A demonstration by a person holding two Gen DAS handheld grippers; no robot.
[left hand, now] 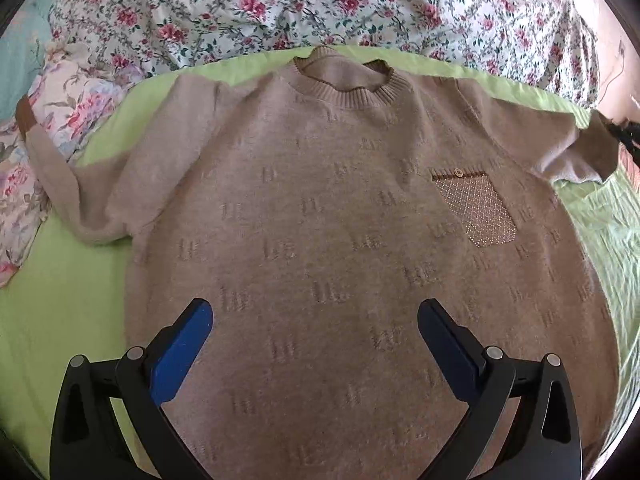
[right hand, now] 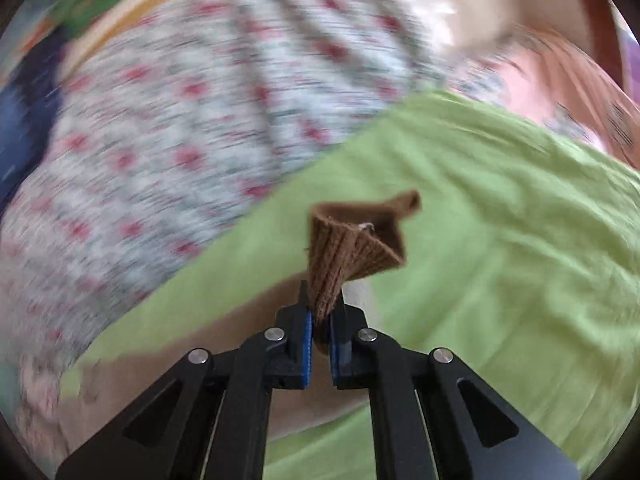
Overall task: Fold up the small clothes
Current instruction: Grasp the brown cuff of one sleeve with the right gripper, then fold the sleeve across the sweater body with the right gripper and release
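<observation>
Beige knit sweater (left hand: 340, 220) lies face up, flat on the green sheet (left hand: 60, 312). The left gripper (left hand: 316, 320) hovers over its lower half, jaws wide, holding nothing. The right gripper (right hand: 320, 316) is pinched tight on the brown sleeve cuff (right hand: 352, 248).

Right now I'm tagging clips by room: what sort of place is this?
Probably a bedroom, on a bed: a beige knitted short-sleeved sweater lies spread on a light green bedsheet, with a crumpled floral quilt bunched behind it.
</observation>
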